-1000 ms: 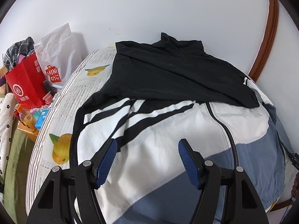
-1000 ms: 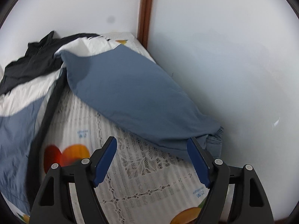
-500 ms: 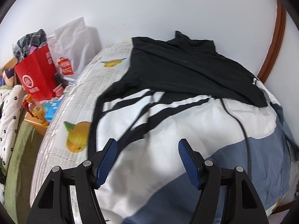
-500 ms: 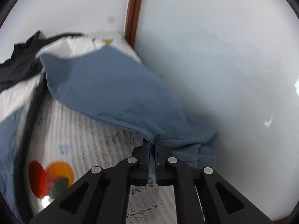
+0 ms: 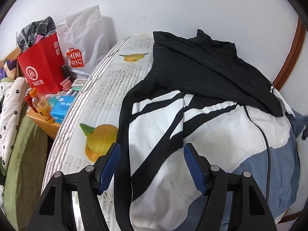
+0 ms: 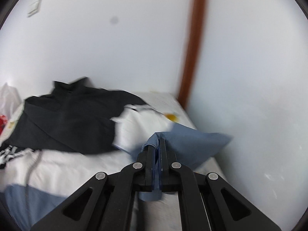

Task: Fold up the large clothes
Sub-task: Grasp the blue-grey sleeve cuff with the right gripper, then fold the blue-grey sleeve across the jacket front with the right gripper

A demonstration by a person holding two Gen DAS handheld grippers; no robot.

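Observation:
A black, white and blue jacket (image 5: pixel 202 134) lies spread on the bed, its black top part (image 5: pixel 207 71) toward the wall. My left gripper (image 5: pixel 152 157) hangs open above the jacket's left side, with nothing between its blue pads (image 5: pixel 110 161). In the blurred right wrist view my right gripper (image 6: pixel 159 140) is shut on the blue sleeve (image 6: pixel 184 142), which is lifted off the bed near the right wall. The jacket's black part (image 6: pixel 67 119) and white panel (image 6: pixel 138 127) lie beyond it.
The fruit-print bedsheet (image 5: pixel 107 88) runs along the jacket's left. Left of the bed stand a red bag (image 5: pixel 40 69), a white Miniso bag (image 5: pixel 82 40), a bottle (image 5: pixel 41 104) and boxes on a wooden stand. White walls and a brown post (image 6: pixel 192 48) close in the bed's corner.
My right gripper shut on the blue sleeve's end and lifted it up and toward the jacket's middle. My left gripper slid left across the jacket, still open.

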